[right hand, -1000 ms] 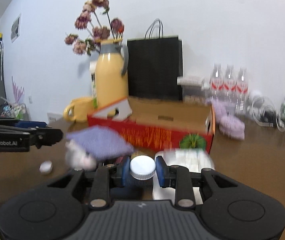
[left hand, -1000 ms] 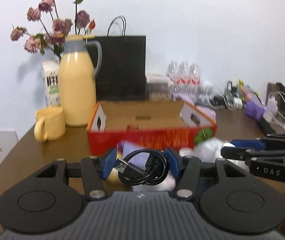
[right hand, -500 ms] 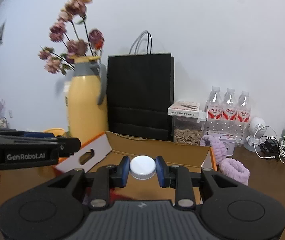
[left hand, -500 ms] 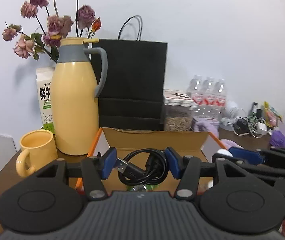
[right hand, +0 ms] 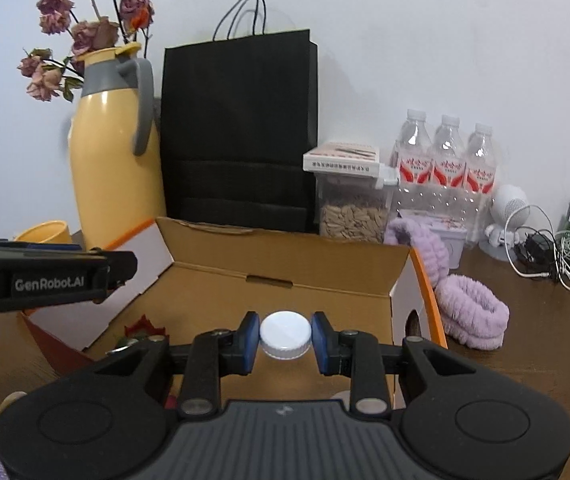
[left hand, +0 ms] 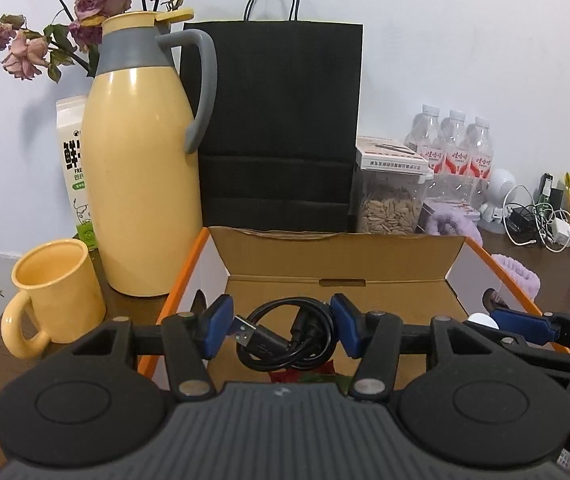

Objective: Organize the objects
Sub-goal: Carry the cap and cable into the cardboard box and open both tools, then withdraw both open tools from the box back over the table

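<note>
left wrist: left claw clamps cable; right claw clamps cap, body hidden.

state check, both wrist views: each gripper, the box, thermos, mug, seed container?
left gripper: shut on coiled black USB cable
right gripper: shut on white cap
cardboard box: open, flaps up
yellow thermos: upright, lid on
yellow mug: upright
seed container: lidded, part full

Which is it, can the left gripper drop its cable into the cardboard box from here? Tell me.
Probably yes. The left gripper holds the coiled black cable over the open cardboard box, flaps folded back, nothing between them.
</note>
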The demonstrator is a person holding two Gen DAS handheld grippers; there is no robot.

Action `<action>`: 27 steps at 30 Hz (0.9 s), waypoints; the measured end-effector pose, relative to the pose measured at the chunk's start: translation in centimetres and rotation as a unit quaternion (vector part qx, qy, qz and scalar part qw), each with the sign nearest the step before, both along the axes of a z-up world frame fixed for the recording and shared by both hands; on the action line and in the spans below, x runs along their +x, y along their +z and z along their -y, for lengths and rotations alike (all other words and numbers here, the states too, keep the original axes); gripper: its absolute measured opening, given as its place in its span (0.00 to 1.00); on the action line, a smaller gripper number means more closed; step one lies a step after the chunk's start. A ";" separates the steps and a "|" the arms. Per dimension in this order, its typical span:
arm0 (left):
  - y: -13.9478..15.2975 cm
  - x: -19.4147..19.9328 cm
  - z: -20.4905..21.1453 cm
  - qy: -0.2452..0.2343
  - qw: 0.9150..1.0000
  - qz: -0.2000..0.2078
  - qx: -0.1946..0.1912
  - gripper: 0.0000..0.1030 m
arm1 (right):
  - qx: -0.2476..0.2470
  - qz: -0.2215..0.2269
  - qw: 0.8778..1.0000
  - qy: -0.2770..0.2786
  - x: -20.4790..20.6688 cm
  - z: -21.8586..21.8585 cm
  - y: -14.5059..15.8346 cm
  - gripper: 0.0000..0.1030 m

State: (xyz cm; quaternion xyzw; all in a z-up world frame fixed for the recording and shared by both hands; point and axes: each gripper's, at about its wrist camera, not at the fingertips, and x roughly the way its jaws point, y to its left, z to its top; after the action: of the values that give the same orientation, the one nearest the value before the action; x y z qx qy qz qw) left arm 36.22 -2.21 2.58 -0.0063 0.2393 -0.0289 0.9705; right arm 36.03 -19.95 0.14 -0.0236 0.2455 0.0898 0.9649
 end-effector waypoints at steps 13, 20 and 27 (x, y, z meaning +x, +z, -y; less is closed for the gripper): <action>0.6 -0.5 0.1 0.013 1.000 0.015 -0.001 1.00 | -0.010 -0.008 1.000 -0.011 -0.1 0.1 0.1 1.00; 1.6 -1.4 -0.2 0.009 0.999 0.029 -0.008 1.00 | -0.009 0.007 1.000 -0.007 -1.0 0.0 0.8 1.00; 3.7 -4.1 -0.1 -0.004 0.998 0.066 -0.019 1.00 | -0.007 0.042 0.999 0.003 -3.8 0.3 2.8 1.00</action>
State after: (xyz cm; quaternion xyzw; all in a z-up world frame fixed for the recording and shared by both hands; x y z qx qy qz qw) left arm 32.08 -2.15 6.31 -0.0222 0.1744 -0.0372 0.9837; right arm 32.27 -20.30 2.90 -0.0352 0.2052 0.0894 0.9740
